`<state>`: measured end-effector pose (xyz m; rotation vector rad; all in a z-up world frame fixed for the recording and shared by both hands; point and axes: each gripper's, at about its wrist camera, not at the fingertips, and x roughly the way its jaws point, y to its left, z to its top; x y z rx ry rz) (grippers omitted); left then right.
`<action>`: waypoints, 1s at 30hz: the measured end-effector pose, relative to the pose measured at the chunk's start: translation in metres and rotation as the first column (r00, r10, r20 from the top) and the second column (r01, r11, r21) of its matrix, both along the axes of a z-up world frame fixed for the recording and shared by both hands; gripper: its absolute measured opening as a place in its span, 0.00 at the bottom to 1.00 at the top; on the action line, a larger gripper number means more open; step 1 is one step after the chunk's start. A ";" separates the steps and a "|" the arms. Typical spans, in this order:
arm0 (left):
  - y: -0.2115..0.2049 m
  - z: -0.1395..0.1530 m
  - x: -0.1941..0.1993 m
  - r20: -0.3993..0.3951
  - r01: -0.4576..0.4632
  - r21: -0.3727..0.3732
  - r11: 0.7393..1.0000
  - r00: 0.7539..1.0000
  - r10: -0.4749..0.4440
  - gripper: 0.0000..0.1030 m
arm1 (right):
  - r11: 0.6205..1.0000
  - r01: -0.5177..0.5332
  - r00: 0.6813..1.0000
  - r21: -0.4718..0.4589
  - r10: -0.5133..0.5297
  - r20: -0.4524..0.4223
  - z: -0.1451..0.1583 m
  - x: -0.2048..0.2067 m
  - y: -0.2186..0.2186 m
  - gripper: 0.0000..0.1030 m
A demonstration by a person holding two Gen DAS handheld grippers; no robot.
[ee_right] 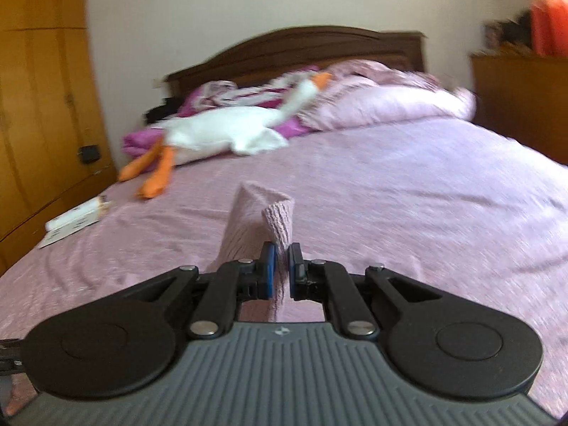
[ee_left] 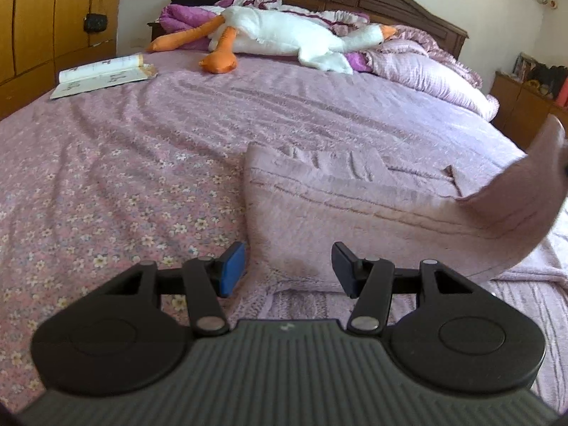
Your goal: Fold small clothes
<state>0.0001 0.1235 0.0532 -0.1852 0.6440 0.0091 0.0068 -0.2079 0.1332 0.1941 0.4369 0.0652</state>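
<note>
A pale pink knitted garment (ee_left: pixel 355 206) lies on the pink bedspread (ee_left: pixel 142 149) in the left wrist view, partly folded. Its right part (ee_left: pixel 525 191) is lifted off the bed and curves up toward the right edge. My left gripper (ee_left: pixel 288 269) is open, low over the garment's near left corner, with nothing between its fingers. In the right wrist view my right gripper (ee_right: pixel 280 269) is shut on a ribbed edge of the garment (ee_right: pixel 269 213), which stands up in a fold in front of the fingers.
A white plush goose (ee_left: pixel 284 32) with orange feet lies near the headboard, beside purple bedding and pink pillows (ee_left: pixel 426 67). An open book (ee_left: pixel 103 74) lies at the bed's left edge. A wooden wardrobe (ee_left: pixel 46 17) stands left, a wooden cabinet (ee_left: pixel 525 106) right.
</note>
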 end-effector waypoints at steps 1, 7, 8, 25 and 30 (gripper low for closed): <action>0.001 -0.002 0.001 -0.008 -0.006 0.003 1.000 1.000 0.006 0.55 | 1.000 0.020 1.000 0.006 -0.020 -0.016 -0.006 -0.001 -0.009 0.07; 0.004 -0.012 0.006 -0.042 -0.028 0.009 1.000 0.999 0.029 0.54 | 0.994 0.108 0.987 0.036 -0.103 -0.123 -0.053 -0.006 -0.039 0.08; 0.004 -0.012 0.006 -0.042 -0.027 0.013 1.000 0.999 0.027 0.54 | 0.992 0.123 0.983 0.040 -0.116 -0.143 -0.062 -0.007 -0.042 0.08; 0.003 0.014 -0.029 -0.042 0.006 0.040 0.999 0.999 -0.004 0.55 | 0.992 0.096 0.978 0.086 -0.078 -0.192 -0.081 -0.034 -0.042 0.53; -0.004 0.021 -0.053 -0.044 0.019 0.037 0.999 0.999 -0.017 0.58 | 0.995 0.022 0.989 0.095 -0.008 -0.147 -0.064 -0.066 -0.029 0.59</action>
